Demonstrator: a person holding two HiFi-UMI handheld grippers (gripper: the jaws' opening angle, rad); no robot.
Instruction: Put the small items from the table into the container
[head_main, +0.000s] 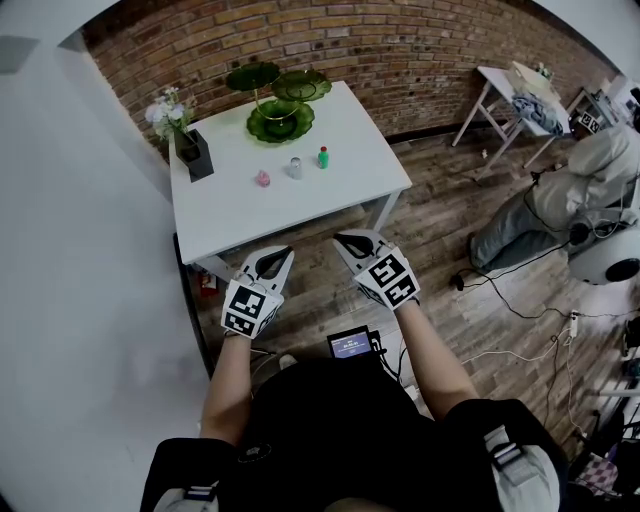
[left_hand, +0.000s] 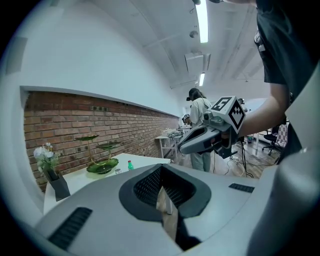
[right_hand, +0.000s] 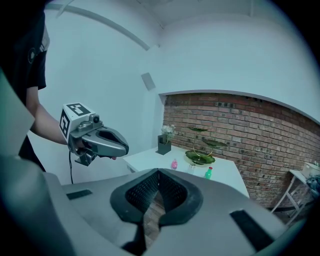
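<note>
Left hand-held gripper and right hand-held gripper are closed and empty, short of the table. The small items stand near the green tiered dish. Approaching with jaws closed would likely topple them.

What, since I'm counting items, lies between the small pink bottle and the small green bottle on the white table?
A small greyish cylinder stands there, shown in the head view.

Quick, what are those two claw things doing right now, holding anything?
Left gripper: closed, holding nothing.
Right gripper: closed, holding nothing.
</note>
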